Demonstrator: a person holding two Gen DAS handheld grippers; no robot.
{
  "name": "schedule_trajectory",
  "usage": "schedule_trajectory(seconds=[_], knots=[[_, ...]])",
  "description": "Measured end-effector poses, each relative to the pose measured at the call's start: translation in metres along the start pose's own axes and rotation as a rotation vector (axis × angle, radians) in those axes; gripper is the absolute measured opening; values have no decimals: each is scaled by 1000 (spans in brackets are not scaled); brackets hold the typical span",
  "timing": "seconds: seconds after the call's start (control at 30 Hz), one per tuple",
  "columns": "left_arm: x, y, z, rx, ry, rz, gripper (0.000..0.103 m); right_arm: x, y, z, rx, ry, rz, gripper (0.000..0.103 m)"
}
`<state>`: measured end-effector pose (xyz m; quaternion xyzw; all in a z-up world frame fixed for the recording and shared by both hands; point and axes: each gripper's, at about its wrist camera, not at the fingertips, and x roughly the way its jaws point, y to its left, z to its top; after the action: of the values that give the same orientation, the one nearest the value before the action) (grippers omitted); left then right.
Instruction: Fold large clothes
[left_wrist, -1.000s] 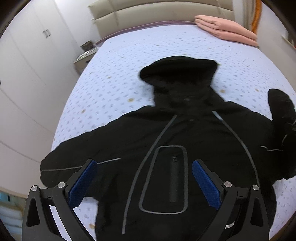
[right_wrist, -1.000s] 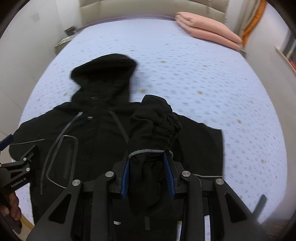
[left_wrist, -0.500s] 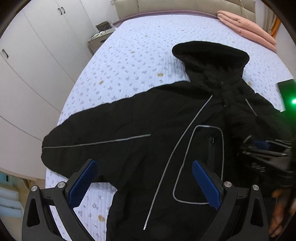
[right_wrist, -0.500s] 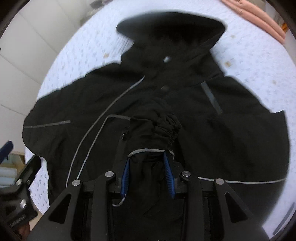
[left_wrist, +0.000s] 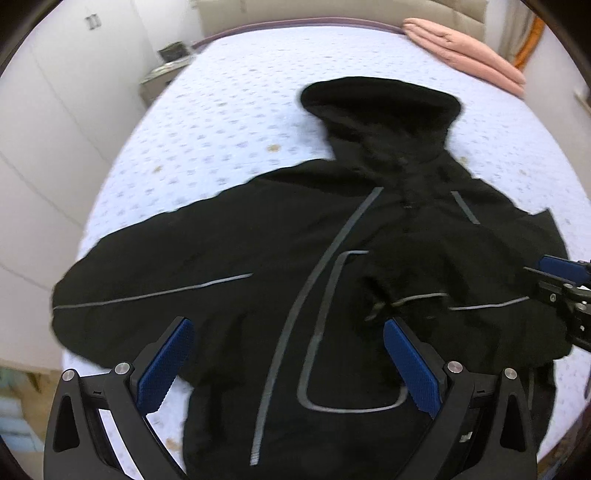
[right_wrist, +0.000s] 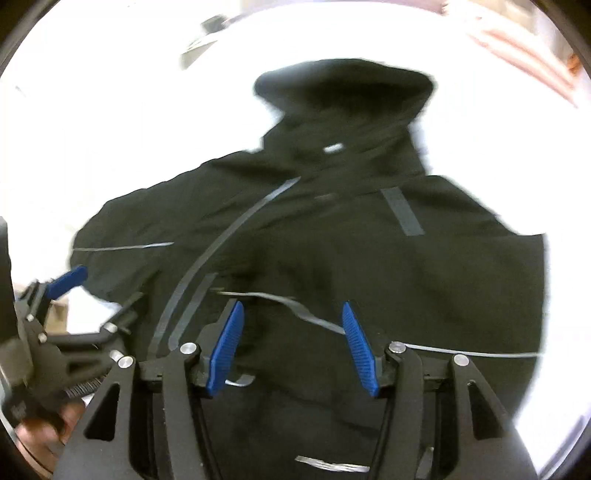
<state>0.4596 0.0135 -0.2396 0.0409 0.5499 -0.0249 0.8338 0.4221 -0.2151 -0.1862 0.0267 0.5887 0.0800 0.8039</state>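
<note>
Over on the far left stands the white wardrobe (left_wrist: 55, 122), with a small nightstand (left_wrist: 166, 70) tucked beside the bed (left_wrist: 229, 122). On that bed's dotted lilac cover your black hooded jacket (left_wrist: 258, 258) lies front up, its hood (left_wrist: 380, 99) pointing toward the headboard (left_wrist: 332, 11). Its one sleeve (left_wrist: 147, 288) reaches flat out toward the wardrobe side, a thin grey stripe running along it. Your left gripper (left_wrist: 288, 365) hangs over the lower front of the jacket, fingers (left_wrist: 166, 365) spread wide apart with nothing between them, one blue pad above the sleeve's edge and the other beside the grey-outlined chest pocket (left_wrist: 332, 332). Moving right, the other sleeve (right_wrist: 303, 314) now lies folded across the chest, its gathered cuff (left_wrist: 380, 295) resting on the pocket outline. Your right gripper (right_wrist: 291, 347) sits just above that sleeve: its fingers have just been opening, the blue pads stand clear of the cloth, and the sleeve lies loose under the gap between them. In the right wrist view the bed is washed out to white and the picture is blurred, so the fine creases cannot be made out. At that view's left edge your hand (right_wrist: 48, 435) shows wrapped round the left gripper's handle. Far right, at the head of the bed, a folded pink blanket (left_wrist: 465, 55) rests well apart from the jacket.
</note>
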Motion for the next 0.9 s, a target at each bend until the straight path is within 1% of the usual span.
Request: schedule_trajectory(seconds=[0.03,0.1,0.13,0.17,0.2,0.23,0.3,0.4,0.47,0.5,0.67,0.9], knots=[[3,-4,1,1,1,-31,102,2,-14,-5,17,8,-27,59],[9,-10,2,-11,15,-90,102,14,-41,-16,62,52,-58,57],[15,-12,2,-29,34,-126,102,25,-52,-22,86,76,-67,55],[22,-13,2,-49,49,-149,102,37,-60,-29,102,97,-67,47],[28,-14,2,-61,63,-159,102,50,-66,-36,111,127,-66,42],[34,-15,2,-65,77,-152,102,66,-70,-42,110,166,-73,42],[41,-19,1,-58,90,-136,102,82,-75,-55,102,215,-77,41],[48,-24,1,-40,101,-130,102,75,-68,-53,68,191,-99,41],[54,-26,0,-30,113,-131,101,65,-66,-53,79,187,-86,41],[58,-26,1,-27,116,-134,99,62,-64,-53,82,185,-81,41],[72,-27,1,-42,150,-188,98,40,-59,-50,56,148,-119,42],[90,-32,1,-21,180,-197,98,24,-53,-43,49,127,-137,43]])
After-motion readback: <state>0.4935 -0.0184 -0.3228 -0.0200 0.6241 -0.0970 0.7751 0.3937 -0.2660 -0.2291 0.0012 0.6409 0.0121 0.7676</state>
